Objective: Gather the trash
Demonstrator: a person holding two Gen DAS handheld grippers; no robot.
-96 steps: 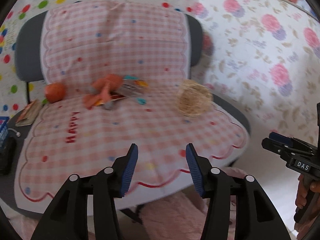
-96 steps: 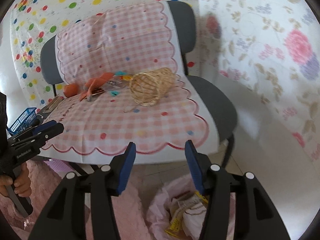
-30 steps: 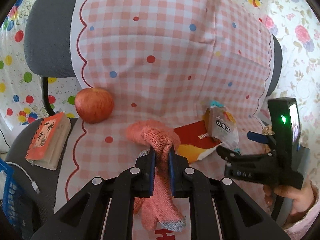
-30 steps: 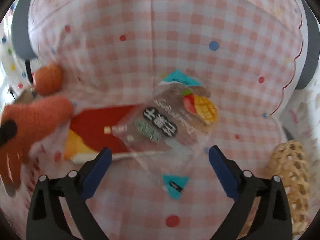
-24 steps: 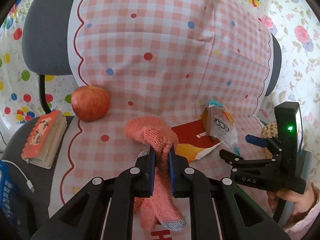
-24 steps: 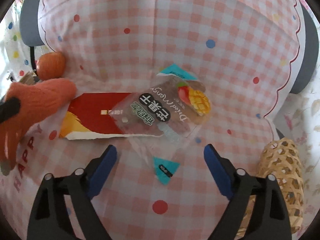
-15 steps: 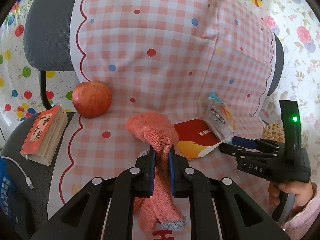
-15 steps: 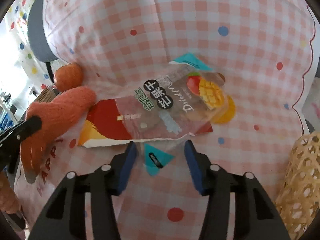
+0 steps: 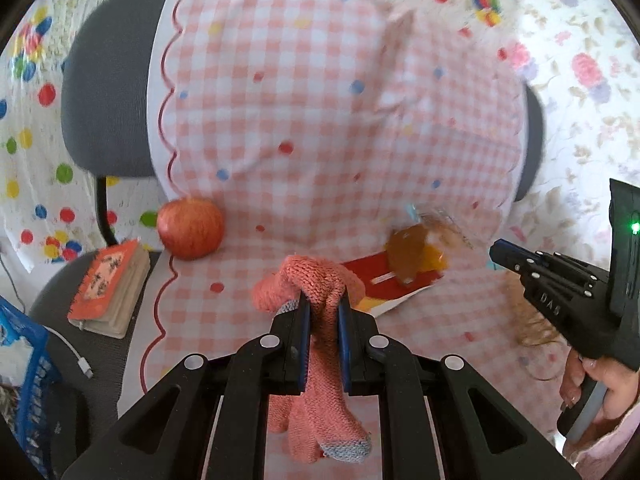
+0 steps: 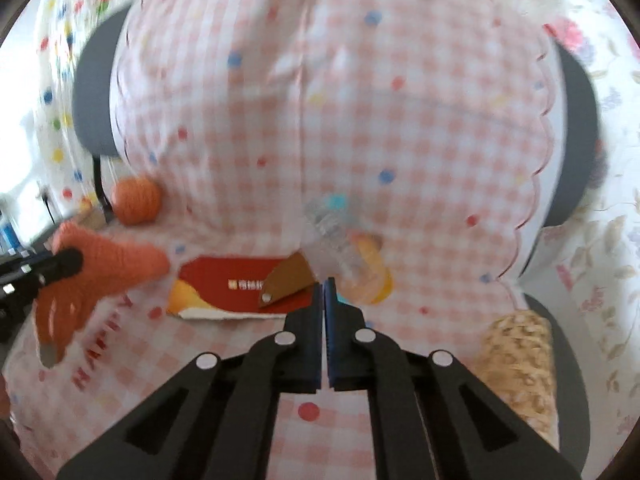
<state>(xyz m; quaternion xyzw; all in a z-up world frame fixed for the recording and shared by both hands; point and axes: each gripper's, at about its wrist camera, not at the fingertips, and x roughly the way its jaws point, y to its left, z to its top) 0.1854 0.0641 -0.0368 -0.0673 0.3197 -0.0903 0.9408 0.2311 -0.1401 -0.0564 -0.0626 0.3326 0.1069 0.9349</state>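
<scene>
A clear dried-mango snack bag (image 10: 344,248) hangs crumpled from my right gripper (image 10: 323,285), whose jaws are shut on the bag's lower edge above the seat. The left wrist view shows that bag (image 9: 420,250) blurred beside the right gripper (image 9: 496,250). A red and yellow wrapper (image 10: 224,284) lies flat on the gingham cloth (image 10: 400,140) under it. My left gripper (image 9: 324,312) is shut on an orange knitted glove (image 9: 316,380), which dangles below its jaws. In the right wrist view the glove (image 10: 100,276) hangs at far left.
A red apple (image 9: 190,234) rests against the chair back. An orange notebook (image 9: 108,288) and a white cable (image 9: 72,354) lie on the grey seat at left, by a blue basket (image 9: 20,360). A wicker basket (image 10: 516,360) lies at right.
My right gripper went from wide open to shut on the snack bag's edge and lifted it off the red wrapper. My left gripper rose a little, still holding the glove.
</scene>
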